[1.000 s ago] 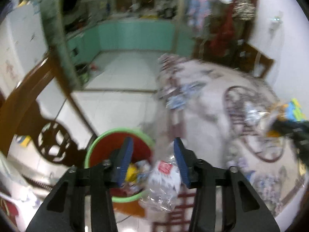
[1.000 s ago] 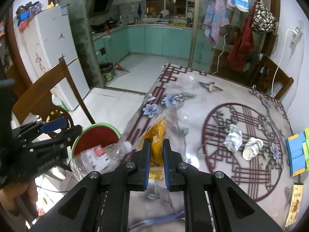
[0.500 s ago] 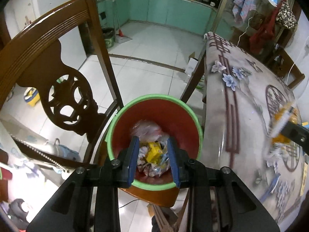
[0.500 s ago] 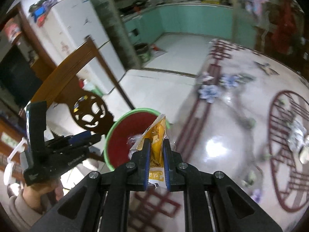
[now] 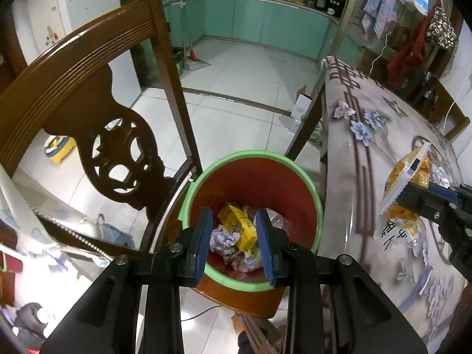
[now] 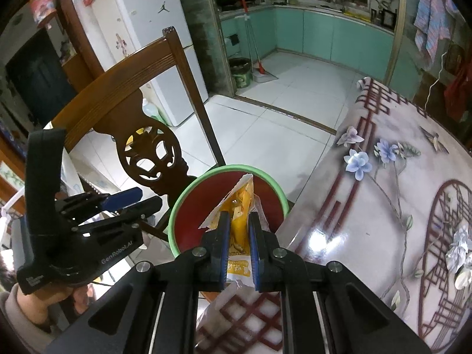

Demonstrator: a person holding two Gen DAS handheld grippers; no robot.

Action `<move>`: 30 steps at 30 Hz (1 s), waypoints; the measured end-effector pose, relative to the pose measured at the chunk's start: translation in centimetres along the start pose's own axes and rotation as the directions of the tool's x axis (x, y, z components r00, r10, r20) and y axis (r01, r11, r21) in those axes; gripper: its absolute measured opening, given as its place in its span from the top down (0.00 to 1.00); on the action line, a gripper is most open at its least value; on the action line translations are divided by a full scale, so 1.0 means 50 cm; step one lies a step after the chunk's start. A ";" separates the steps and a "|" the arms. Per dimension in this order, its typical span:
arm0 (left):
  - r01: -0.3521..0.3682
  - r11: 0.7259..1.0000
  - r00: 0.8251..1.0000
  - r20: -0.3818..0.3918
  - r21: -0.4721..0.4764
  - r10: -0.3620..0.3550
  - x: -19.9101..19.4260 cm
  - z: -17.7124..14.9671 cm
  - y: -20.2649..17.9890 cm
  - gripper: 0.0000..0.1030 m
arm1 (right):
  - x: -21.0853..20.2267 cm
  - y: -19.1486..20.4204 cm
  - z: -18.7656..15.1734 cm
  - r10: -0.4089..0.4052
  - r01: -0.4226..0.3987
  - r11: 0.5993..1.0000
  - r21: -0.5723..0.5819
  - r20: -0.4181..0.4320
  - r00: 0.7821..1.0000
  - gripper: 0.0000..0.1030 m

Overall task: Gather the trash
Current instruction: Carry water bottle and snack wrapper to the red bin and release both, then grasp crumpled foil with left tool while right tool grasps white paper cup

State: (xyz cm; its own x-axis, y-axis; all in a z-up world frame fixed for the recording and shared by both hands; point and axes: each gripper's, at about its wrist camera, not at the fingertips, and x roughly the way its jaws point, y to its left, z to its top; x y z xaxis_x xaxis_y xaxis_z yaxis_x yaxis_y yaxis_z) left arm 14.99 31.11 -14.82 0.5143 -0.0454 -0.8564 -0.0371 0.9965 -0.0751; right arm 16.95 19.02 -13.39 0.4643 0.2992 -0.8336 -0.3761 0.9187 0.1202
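Note:
A red bin with a green rim (image 5: 250,155) stands beside the table and holds a yellow wrapper (image 5: 239,227) and crumpled paper (image 5: 222,237). My left gripper (image 5: 233,218) hangs just above the bin's near side, open with nothing between its blue pads. In the right wrist view the left gripper (image 6: 141,199) sits left of the bin (image 6: 224,169), in a person's hand (image 6: 44,303). My right gripper (image 6: 238,218) is shut on a yellow snack bag (image 6: 242,197), whose top reaches over the bin's near right rim. The left wrist view shows that bag (image 5: 404,171) over the table edge.
A carved wooden chair (image 5: 88,94) stands close on the bin's left. The flowered table (image 6: 339,206) fills the right side, with crumpled white scraps (image 6: 460,253) lying further in. Behind are white floor tiles and teal kitchen cabinets.
My left gripper let go of a clear plastic bottle and swung from the table edge to above the bin. My right gripper carried the yellow bag from the table to the bin's rim.

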 end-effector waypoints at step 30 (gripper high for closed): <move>0.014 0.995 0.999 0.041 0.095 -0.018 -0.032 0.008 -0.101 0.32 | -0.174 0.003 0.015 -0.169 0.186 0.980 -0.070 0.197 0.966 0.56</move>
State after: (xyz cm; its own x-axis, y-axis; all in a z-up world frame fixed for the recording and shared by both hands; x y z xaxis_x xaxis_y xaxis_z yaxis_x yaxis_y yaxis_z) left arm 14.70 26.17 -12.86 0.5498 -0.0601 -0.8331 0.0514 0.9980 -0.0380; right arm 13.45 16.76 -5.73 0.6698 0.1841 -0.7194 -0.3383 0.9380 -0.0749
